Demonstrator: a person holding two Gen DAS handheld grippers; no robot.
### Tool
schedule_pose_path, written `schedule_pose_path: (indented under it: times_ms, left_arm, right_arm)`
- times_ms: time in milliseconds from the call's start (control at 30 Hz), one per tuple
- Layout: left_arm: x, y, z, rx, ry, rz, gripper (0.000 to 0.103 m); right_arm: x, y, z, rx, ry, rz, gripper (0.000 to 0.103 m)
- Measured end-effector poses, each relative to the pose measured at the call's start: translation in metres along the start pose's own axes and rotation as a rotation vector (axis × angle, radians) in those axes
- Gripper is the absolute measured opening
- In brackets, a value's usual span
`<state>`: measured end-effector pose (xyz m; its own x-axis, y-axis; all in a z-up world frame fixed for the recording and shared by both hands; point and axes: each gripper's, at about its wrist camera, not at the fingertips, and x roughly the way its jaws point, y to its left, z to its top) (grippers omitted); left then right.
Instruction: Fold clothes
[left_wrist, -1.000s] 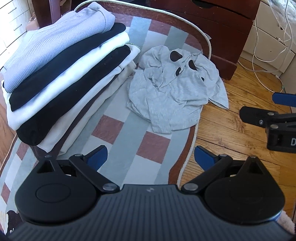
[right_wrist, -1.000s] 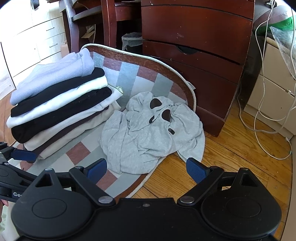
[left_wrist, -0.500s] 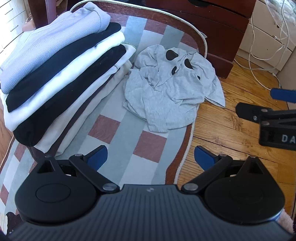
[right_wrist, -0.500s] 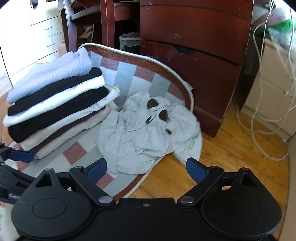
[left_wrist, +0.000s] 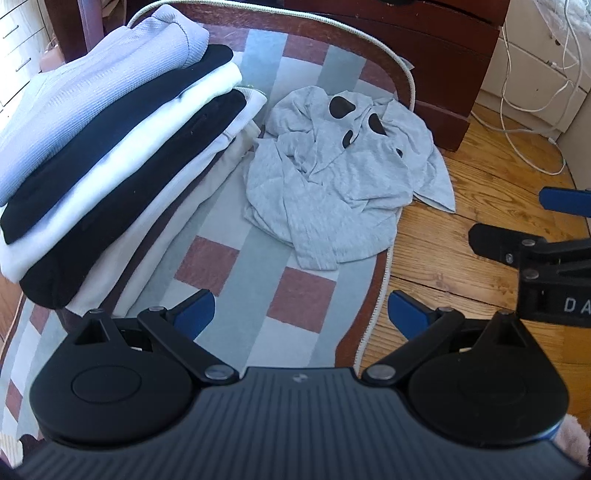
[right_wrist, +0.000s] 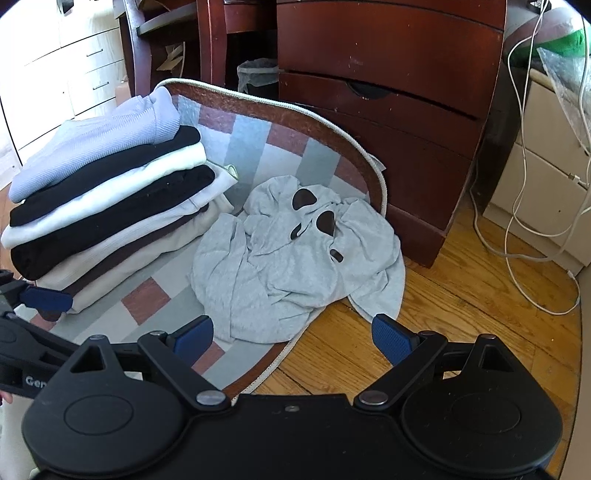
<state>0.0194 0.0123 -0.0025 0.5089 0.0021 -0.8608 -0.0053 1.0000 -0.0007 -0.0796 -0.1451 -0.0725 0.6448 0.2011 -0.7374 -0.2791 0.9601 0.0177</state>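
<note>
Both cameras had edged a little nearer the crumpled grey garment (left_wrist: 343, 192) than a second earlier, while the garment itself had not shifted. It lay heaped on the checked rug (left_wrist: 299, 291), one corner spilling over the rug's edge onto the wooden floor (left_wrist: 443, 258), just beside the stack of folded clothes (left_wrist: 110, 155). That stack sat at the rug's left side, probably so the middle was free for spreading the next piece. The left hand-held gripper (left_wrist: 299, 314) hovered above the rug with its fingers spread wide and nothing between them; the right hand-held gripper (right_wrist: 291, 336) was likewise spread and empty, over the rug's edge. Holding them spread suited an approach: the grey garment seemed next to be picked up and flattened.
</note>
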Motion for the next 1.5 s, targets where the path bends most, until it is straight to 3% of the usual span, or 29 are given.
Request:
schedule_pose_path:
  times_ms: [167,333,367,433,467,533,600,667,700,733,900,933,967,1000,1100,1233,1400,1467,1500]
  left_arm:
    - [0.014,0.001,0.009,0.000,0.008,-0.009,0.102]
    - [0.030,0.012,0.024,0.021,-0.062,-0.012,0.095]
    - [0.034,0.015,0.027,0.013,-0.069,-0.017,0.087]
    - [0.046,0.019,0.032,-0.012,-0.068,-0.032,0.075]
    - [0.051,0.022,0.034,-0.025,-0.067,-0.039,0.070]
    - [0.063,0.025,0.035,-0.030,-0.075,-0.036,0.067]
    - [0.076,0.023,0.027,0.020,-0.110,0.015,0.066]
    - [0.088,0.022,0.018,0.069,-0.145,0.067,0.066]
    - [0.095,0.024,0.013,0.085,-0.145,0.082,0.065]
    - [0.103,0.027,0.009,0.092,-0.131,0.086,0.063]
    - [0.116,0.059,0.000,0.024,-0.127,0.041,0.059]
    - [0.117,0.065,-0.001,0.010,-0.130,0.035,0.059]
    - [0.116,0.071,0.000,-0.001,-0.133,0.033,0.059]
    - [0.114,0.077,0.001,-0.011,-0.138,0.032,0.059]
    - [0.110,0.089,0.002,-0.047,-0.155,0.024,0.060]
    - [0.114,0.096,-0.001,-0.089,-0.133,-0.028,0.061]
    - [0.113,0.096,0.001,-0.105,-0.140,-0.099,0.061]
    - [0.104,0.101,0.005,-0.129,-0.176,-0.128,0.061]
    - [0.097,0.104,0.007,-0.150,-0.202,-0.146,0.062]
  right_arm:
    - [0.011,-0.006,0.000,0.024,0.012,0.008,0.095]
    - [0.033,-0.032,0.002,0.070,-0.044,0.095,0.093]
    - [0.040,-0.039,0.003,0.069,-0.072,0.128,0.088]
    - [0.057,-0.050,0.006,0.044,-0.099,0.157,0.048]
    - [0.068,-0.052,0.009,0.024,-0.098,0.152,0.047]
    - [0.088,-0.057,0.015,-0.010,-0.094,0.146,0.047]
    - [0.110,-0.058,0.022,-0.030,-0.086,0.132,0.050]
    - [0.134,-0.057,0.030,-0.046,-0.077,0.101,0.067]
    - [0.145,-0.057,0.034,-0.054,-0.072,0.085,0.080]
    - [0.157,-0.057,0.038,-0.061,-0.068,0.069,0.085]
    - [0.197,-0.057,0.043,-0.054,-0.050,0.067,0.085]
    - [0.205,-0.057,0.044,-0.052,-0.047,0.067,0.081]
    - [0.213,-0.057,0.045,-0.050,-0.044,0.067,0.071]
    - [0.221,-0.056,0.047,-0.048,-0.040,0.067,0.054]
    - [0.246,-0.056,0.050,-0.043,-0.030,0.067,0.032]
    - [0.210,-0.054,0.051,0.039,-0.084,0.199,0.024]
    - [0.156,-0.041,0.049,0.152,-0.062,0.498,0.020]
    - [0.131,-0.032,0.044,0.164,-0.047,0.673,0.012]
    - [0.118,-0.027,0.042,0.169,-0.039,0.763,0.003]
